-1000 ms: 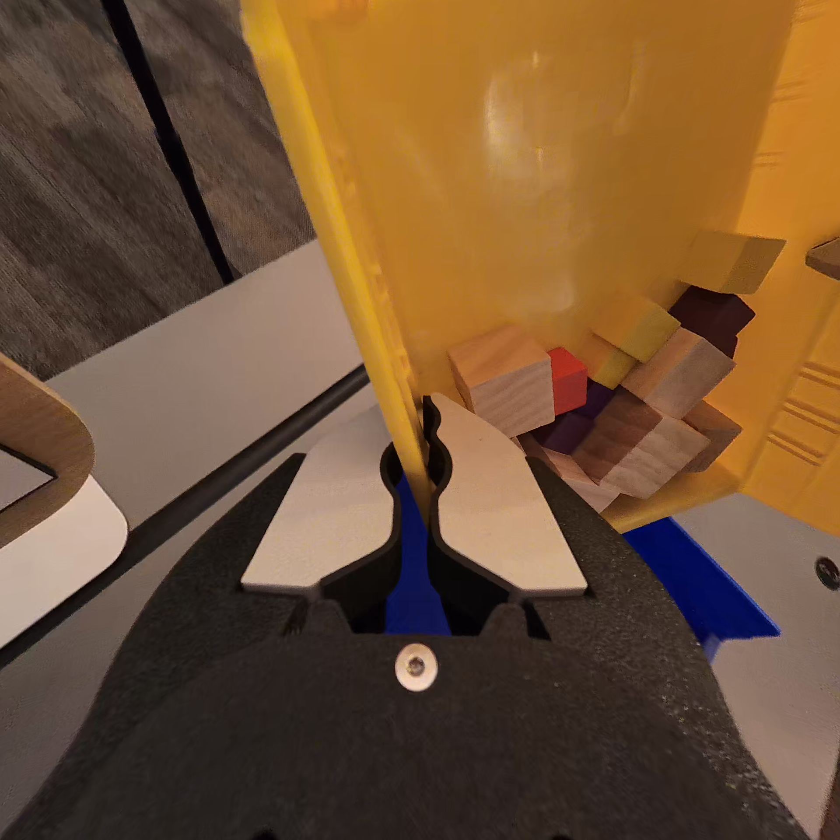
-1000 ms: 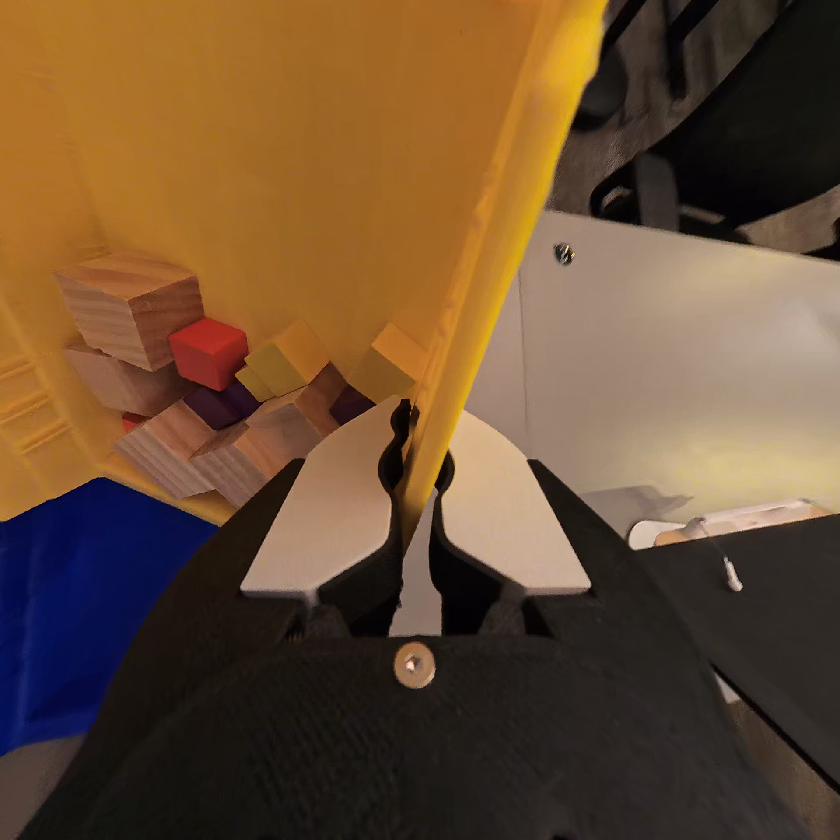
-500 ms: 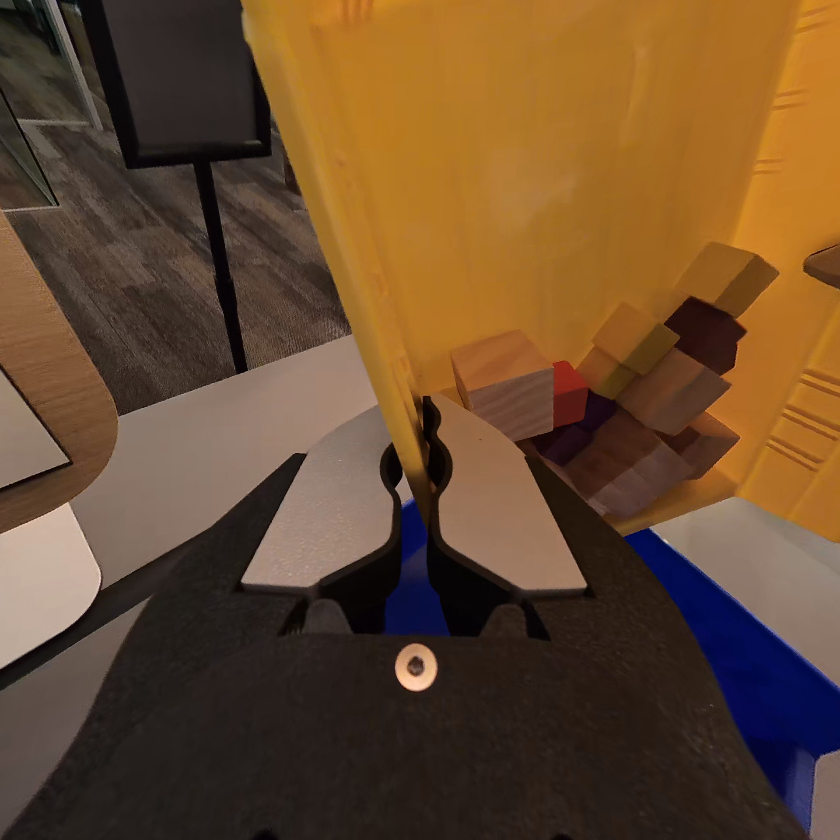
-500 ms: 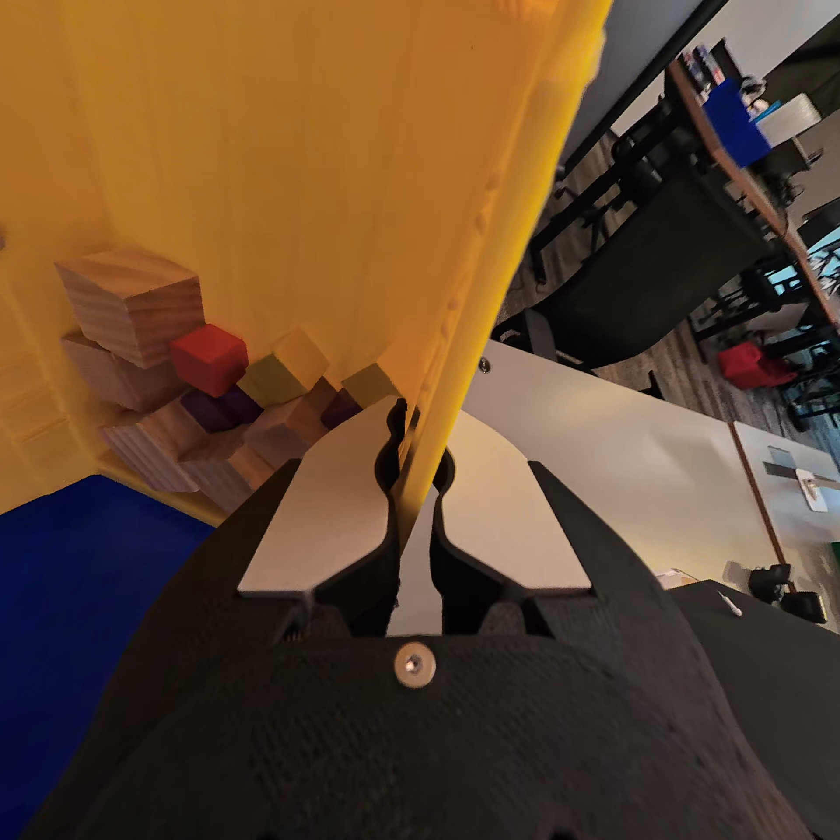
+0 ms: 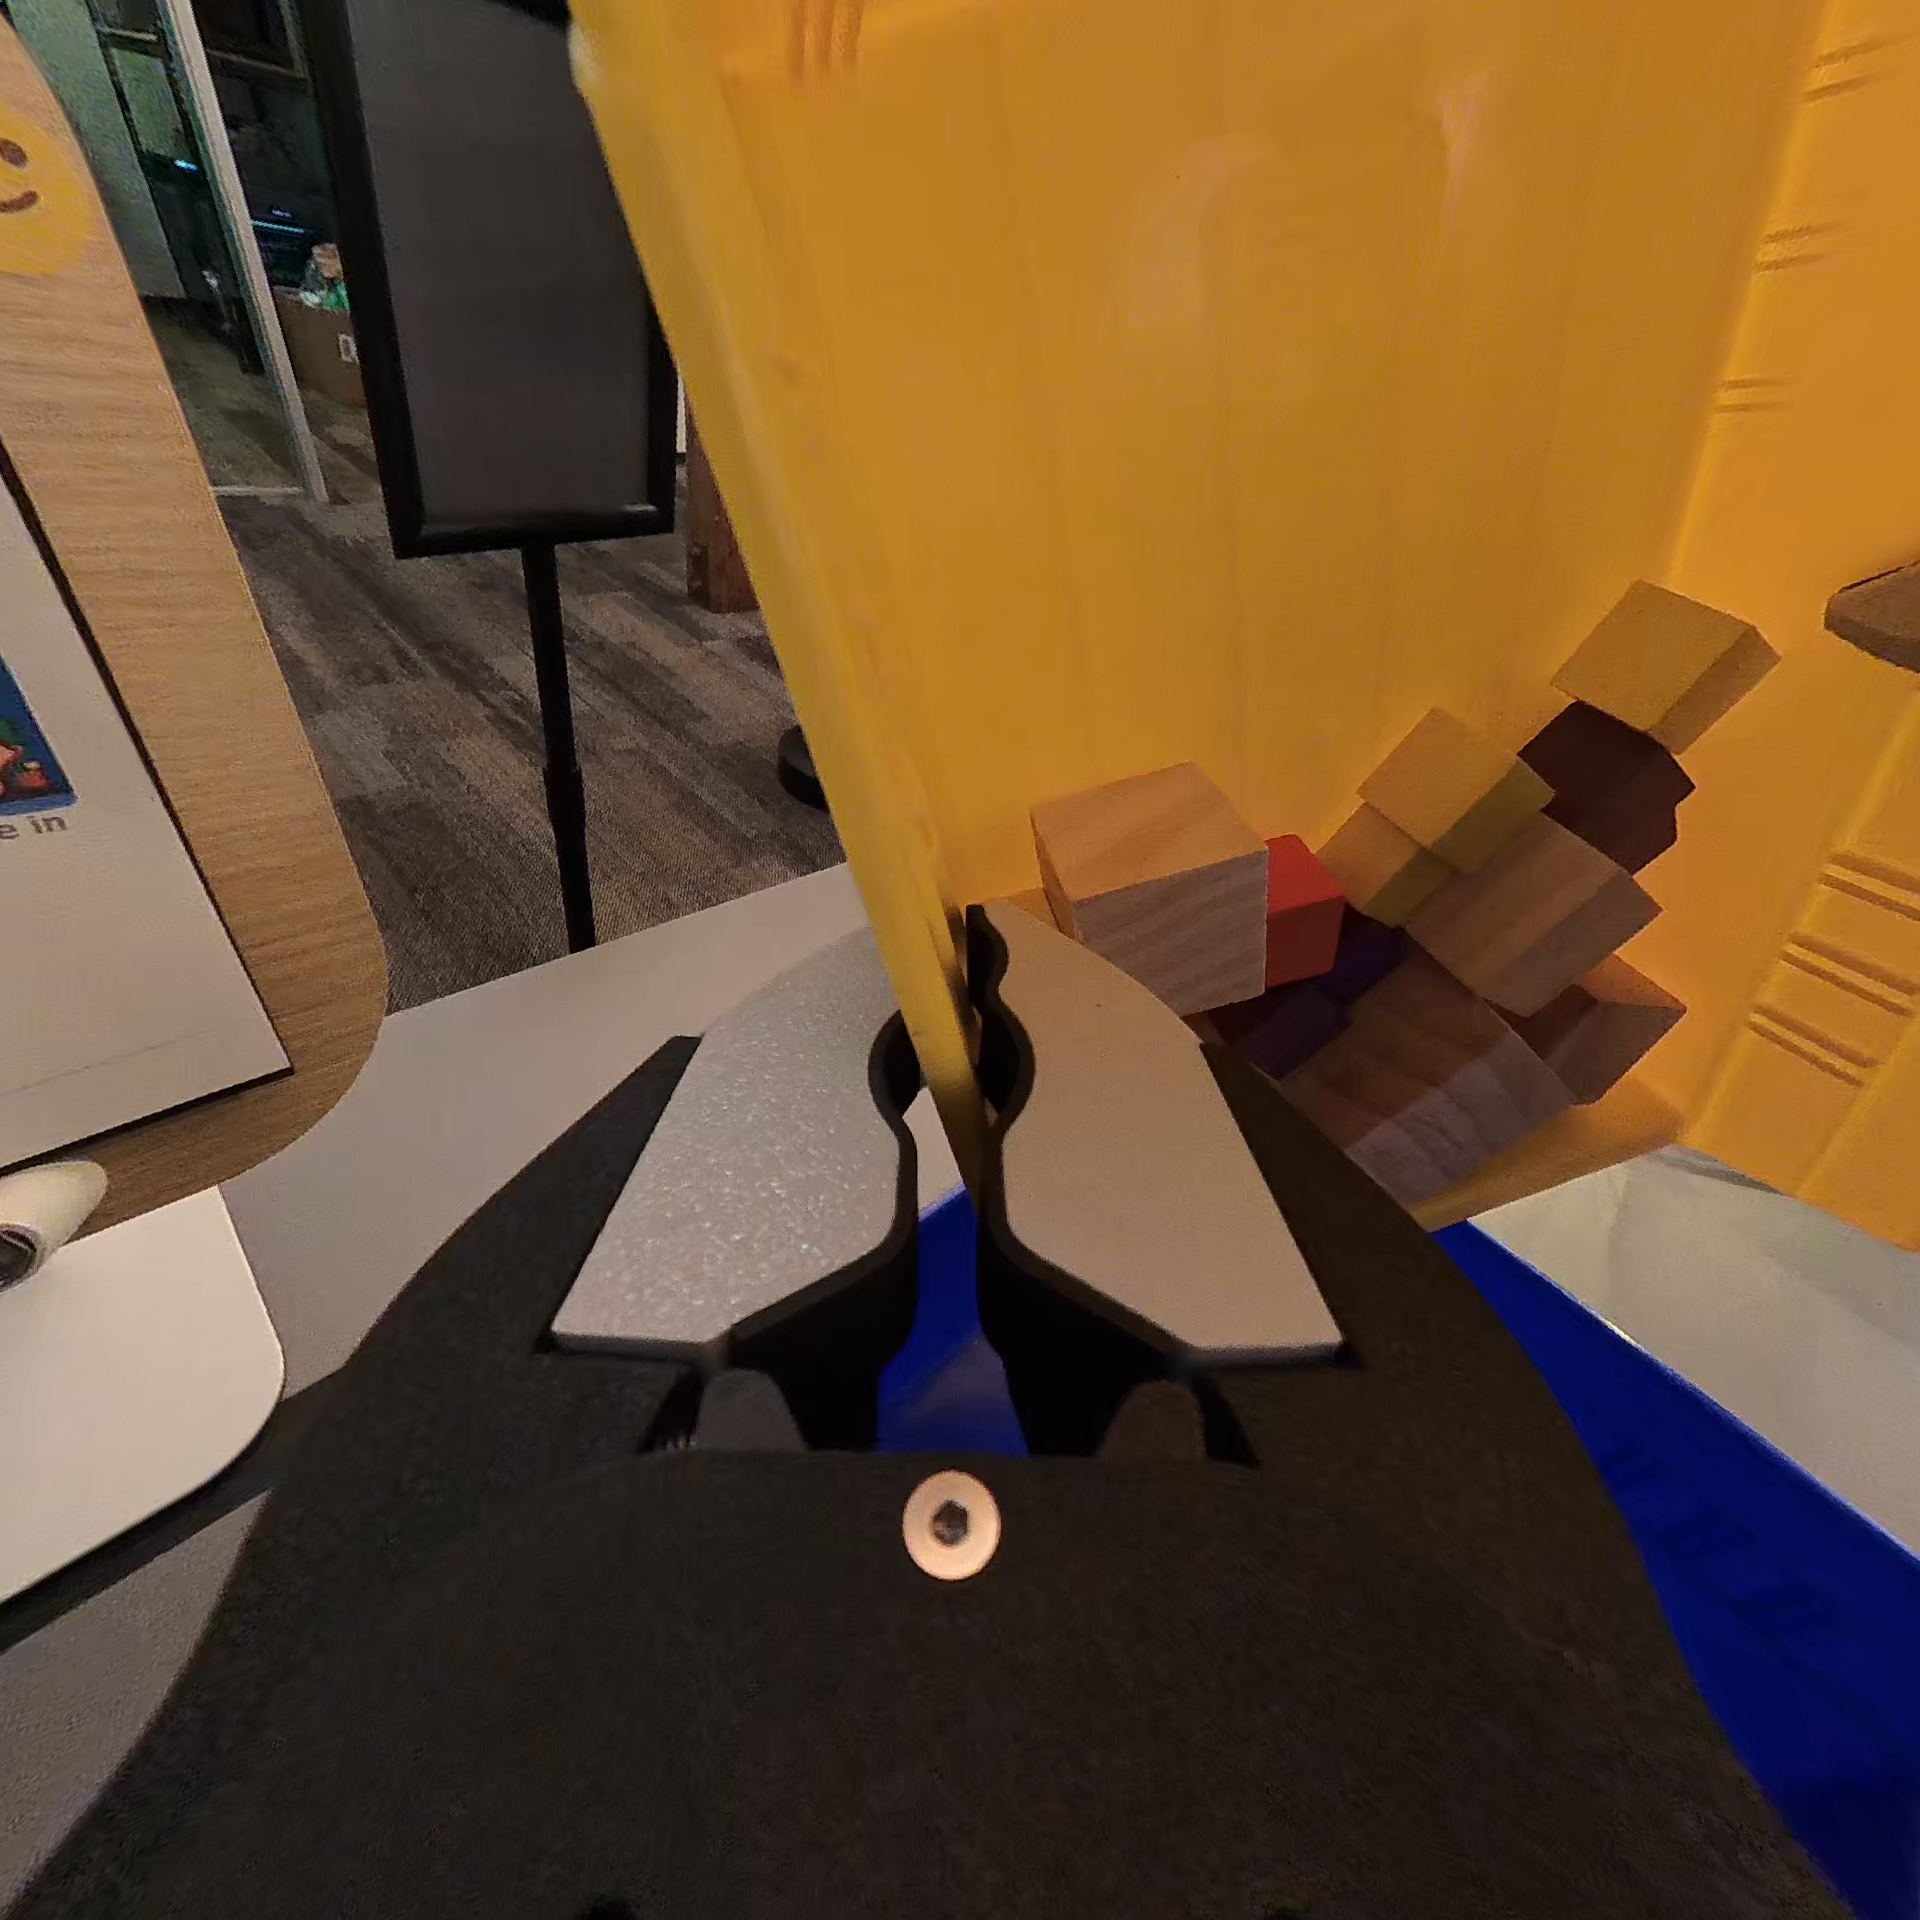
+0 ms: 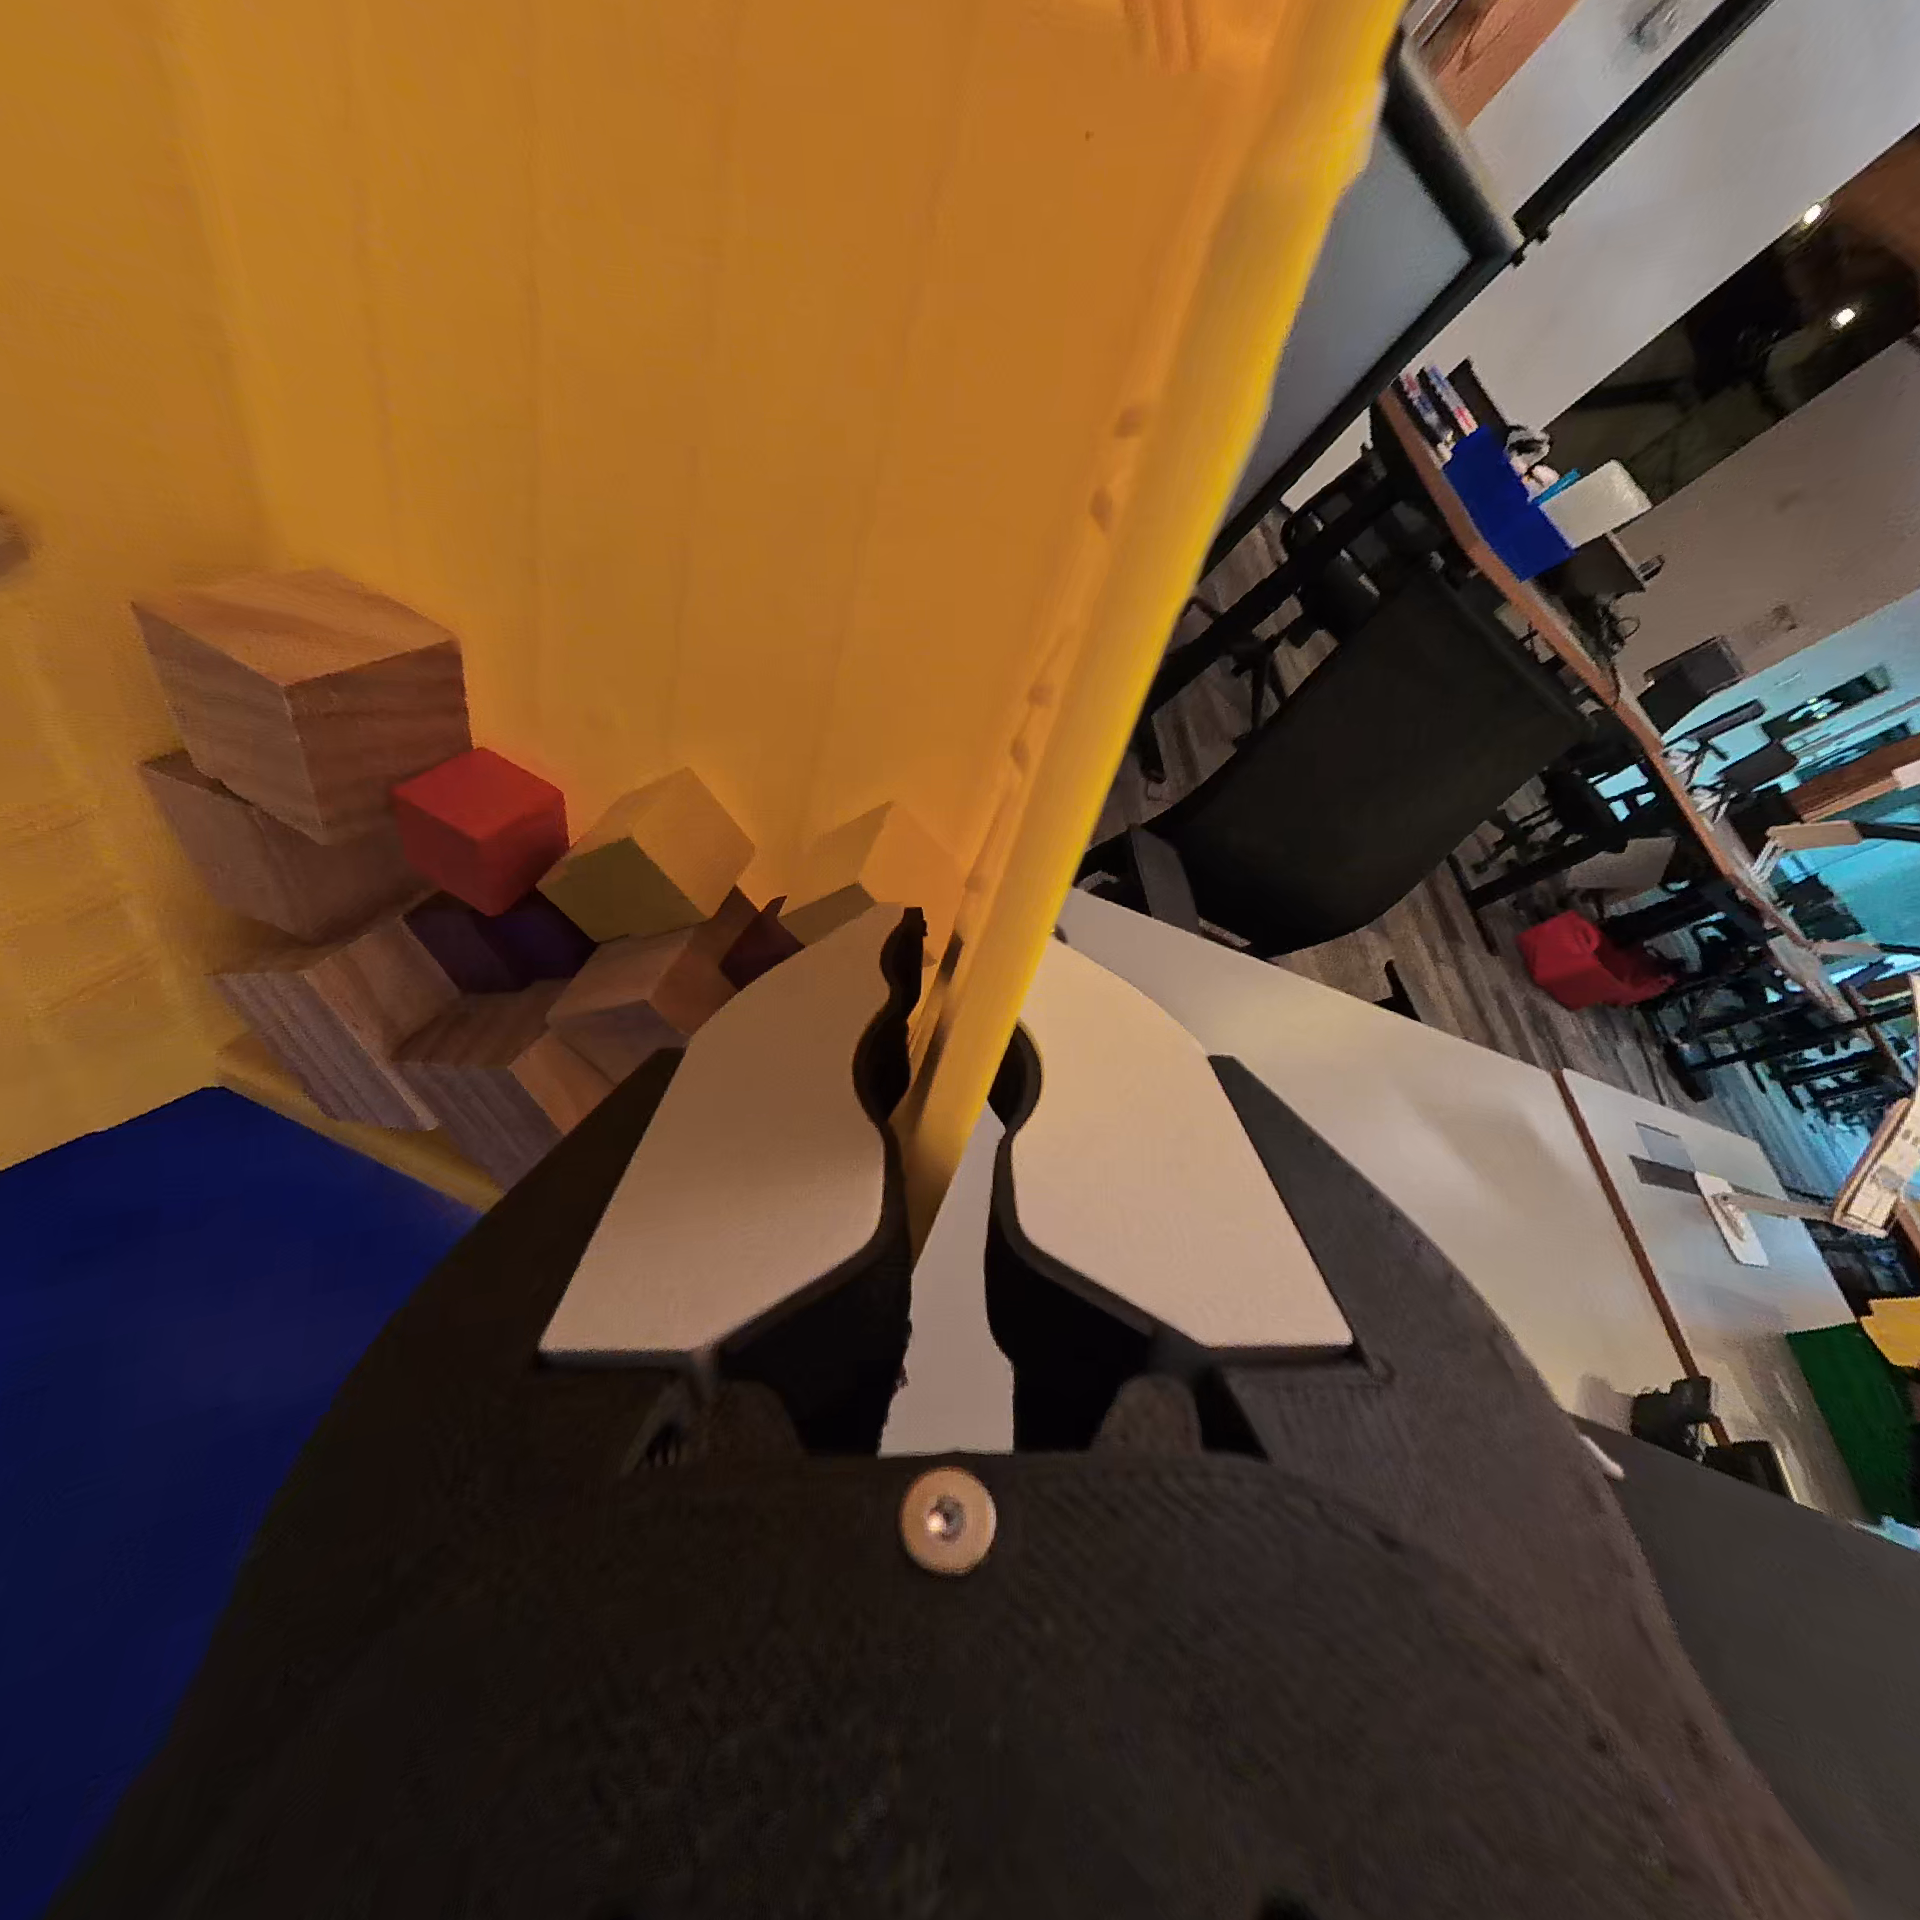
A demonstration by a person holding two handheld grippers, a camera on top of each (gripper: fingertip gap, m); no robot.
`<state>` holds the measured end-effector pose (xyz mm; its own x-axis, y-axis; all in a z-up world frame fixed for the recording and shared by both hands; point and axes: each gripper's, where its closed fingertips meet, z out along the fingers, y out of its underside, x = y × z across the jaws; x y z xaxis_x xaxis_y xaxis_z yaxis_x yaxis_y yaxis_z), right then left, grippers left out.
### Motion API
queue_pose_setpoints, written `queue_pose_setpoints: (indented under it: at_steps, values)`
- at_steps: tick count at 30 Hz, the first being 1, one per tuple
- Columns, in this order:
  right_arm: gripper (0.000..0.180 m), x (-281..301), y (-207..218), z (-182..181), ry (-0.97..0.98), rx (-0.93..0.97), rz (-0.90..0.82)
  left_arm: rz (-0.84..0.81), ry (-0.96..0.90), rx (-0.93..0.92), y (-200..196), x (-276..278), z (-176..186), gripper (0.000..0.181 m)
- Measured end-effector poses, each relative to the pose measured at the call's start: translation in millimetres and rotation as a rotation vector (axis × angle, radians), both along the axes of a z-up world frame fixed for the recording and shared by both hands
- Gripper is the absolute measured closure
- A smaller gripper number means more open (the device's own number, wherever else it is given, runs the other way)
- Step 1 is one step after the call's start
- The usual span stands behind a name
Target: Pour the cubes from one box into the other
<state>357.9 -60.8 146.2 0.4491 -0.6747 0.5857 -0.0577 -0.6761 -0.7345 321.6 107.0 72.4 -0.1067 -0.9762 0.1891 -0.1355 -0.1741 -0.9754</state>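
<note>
Nearest: left tool [image 5: 951, 935] nipped almost closed on one thin side wall of the yellow plastic box [image 5: 1195, 416]. Same on the opposite wall for the right tool [image 6: 971, 935], with only the wall's thickness between the fingers. Two tools, one grip each.

Just past the fingers: small wooden cubes [image 5: 1434, 966] heaped in the lowest corner of the steeply tipped box, resting against its lower lip and not yet over it. By count:
- one red cube [image 6: 480, 826]
- one dark brown cube [image 5: 1605, 790]
- three yellow-green cubes in the left wrist view
- at least two purple cubes, partly buried
- at least six bare-wood cubes; cannot fix the total, since some hide under others

Directly below the lip: blue plastic box [image 5: 1714, 1507], one only, nothing visible in the part shown, sitting on the pale grey bench [image 5: 582, 1029]. Farther off: one black sign stand [image 5: 499, 312] on the floor, and desks and chairs.

Likely troubles:
- Could lose a wall from either pinch when the heap shifts, the grip being narrow and the plastic smooth.
- Could twist the box if one side tips ahead of the other, sending cubes out at a corner.
- Could dump the whole heap at once, bouncing cubes over the blue rim onto the bench or floor.
- Cannot tell how far the lip overlaps the blue box, so a miss on the far side looks possible.
</note>
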Motion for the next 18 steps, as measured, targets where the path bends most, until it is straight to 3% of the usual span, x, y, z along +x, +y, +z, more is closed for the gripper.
queue_pose_setpoints:
  at_steps: [18]
  values:
    - [0.17,-12.4,3.5,-1.4,-0.114,-0.029,0.016,0.026,-0.061,-0.022,1.1,-7.1,-8.7,0.176]
